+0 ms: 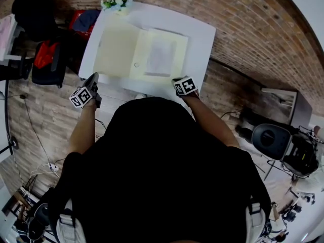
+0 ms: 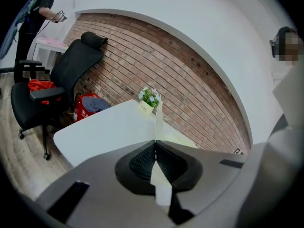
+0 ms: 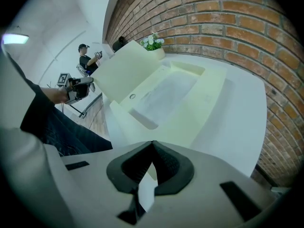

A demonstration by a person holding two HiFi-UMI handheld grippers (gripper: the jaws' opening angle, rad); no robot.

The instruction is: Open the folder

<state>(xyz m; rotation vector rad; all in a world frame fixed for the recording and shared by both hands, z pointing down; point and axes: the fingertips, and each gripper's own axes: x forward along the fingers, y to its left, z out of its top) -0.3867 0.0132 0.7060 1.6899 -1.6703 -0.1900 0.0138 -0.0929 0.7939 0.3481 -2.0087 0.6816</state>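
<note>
A pale yellow folder (image 1: 159,59) lies spread on the white table (image 1: 200,34). Its cover (image 1: 115,52) is swung over to the left and, in the right gripper view, still slopes up off the table (image 3: 126,65). My left gripper (image 1: 94,79) is at the cover's front left corner, shut on it; the cover shows edge-on (image 2: 158,115) running out from the closed jaws (image 2: 155,140). My right gripper (image 1: 178,81) points steeply down at the folder's front right corner, jaws closed (image 3: 152,142) on the edge of the back sheet (image 3: 180,108).
A small potted plant (image 1: 115,3) stands at the table's far edge by the brick wall. A black office chair (image 2: 61,80) and a red bag (image 2: 90,106) are on the floor to the left. A person (image 3: 88,61) stands in the background.
</note>
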